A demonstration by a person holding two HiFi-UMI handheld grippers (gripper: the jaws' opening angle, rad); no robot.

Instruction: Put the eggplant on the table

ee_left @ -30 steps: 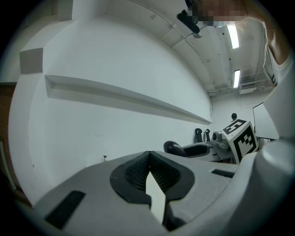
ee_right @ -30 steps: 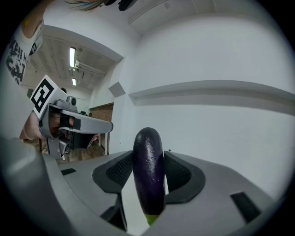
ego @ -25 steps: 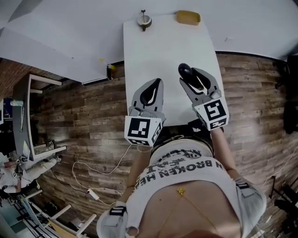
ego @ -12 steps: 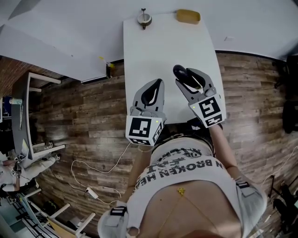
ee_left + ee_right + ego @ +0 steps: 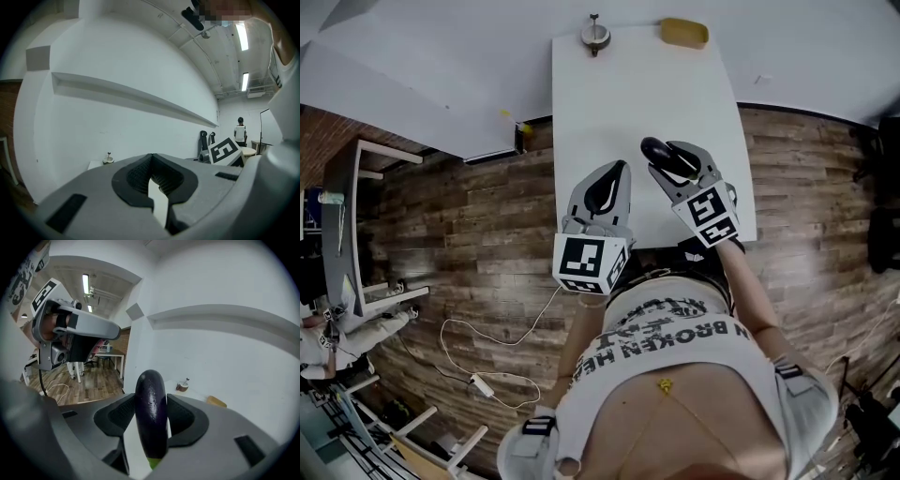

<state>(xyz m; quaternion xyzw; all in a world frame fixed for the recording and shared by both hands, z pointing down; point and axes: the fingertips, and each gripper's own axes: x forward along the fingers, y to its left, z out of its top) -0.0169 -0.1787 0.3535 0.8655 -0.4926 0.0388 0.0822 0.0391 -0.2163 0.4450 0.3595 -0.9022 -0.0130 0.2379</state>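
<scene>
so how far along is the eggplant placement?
Done: the eggplant is clamped between the right tongs. In hand: those tongs hold it over the near end of the white table. Left to do: set it on the tabletop and open up. The left tongs are shut and empty.

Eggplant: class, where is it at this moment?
In the head view, the eggplant is clamped between the fingers of the right gripper, over the white table's near end, beside the left gripper.

Glossy dark-purple eggplant [image 5: 151,399] in right tongs [image 5: 667,159]
</scene>
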